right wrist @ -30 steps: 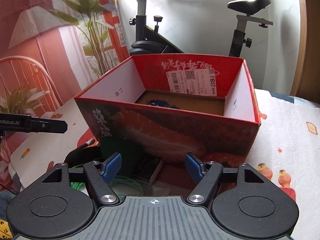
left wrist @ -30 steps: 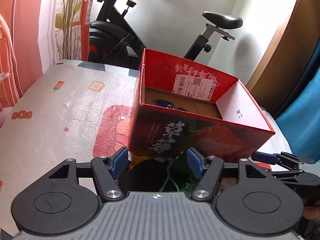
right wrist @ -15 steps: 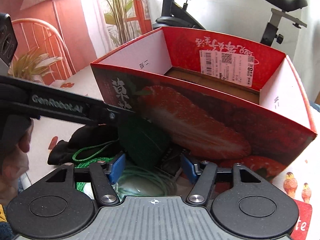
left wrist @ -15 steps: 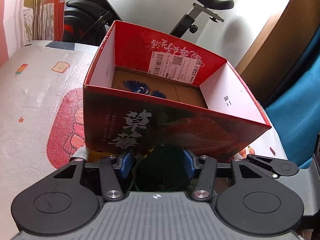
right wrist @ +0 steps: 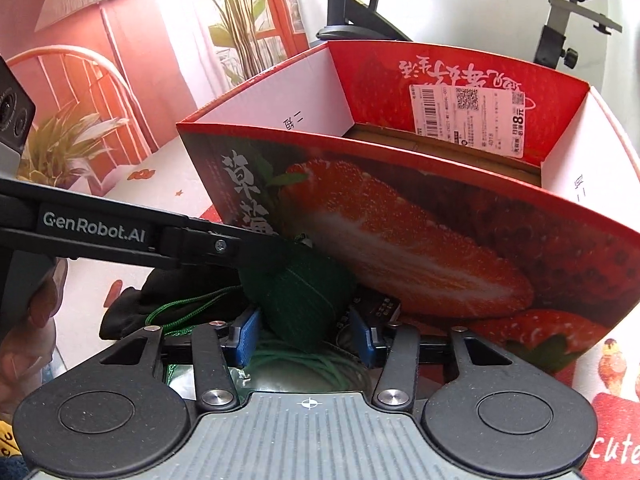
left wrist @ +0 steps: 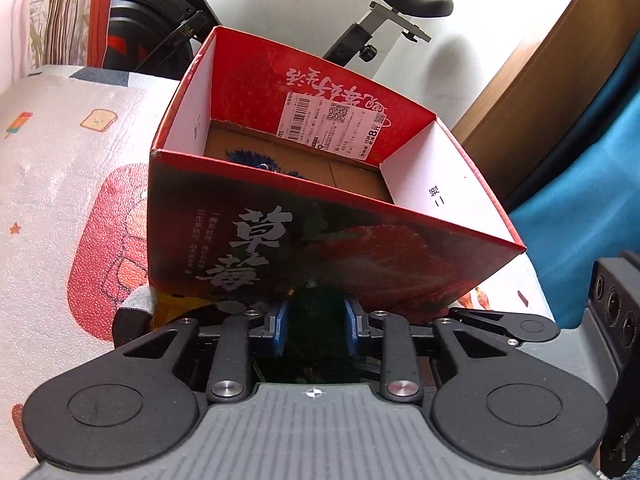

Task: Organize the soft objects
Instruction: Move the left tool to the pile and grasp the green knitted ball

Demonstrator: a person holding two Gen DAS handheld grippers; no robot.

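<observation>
A dark green soft pouch with a green cord lies on the mat against the front wall of the red strawberry box. My left gripper is closing. The green pouch fills the gap between its blue pads, which press on it. In the right wrist view one left finger reaches the pouch from the left. My right gripper is also closing, with the pouch between its jaws and a small gap at the right pad. A blue fluffy thing lies inside the box.
A black cloth, a pale green cord coil and a small dark packet lie around the pouch. A grey-and-black sock and something yellow sit at the box's left corner. An exercise bike stands behind. A hand shows at left.
Both grippers dropped lower and closer to the foot of the box. Their jaws narrowed around the green pouch. The left finger came into the right wrist view.
</observation>
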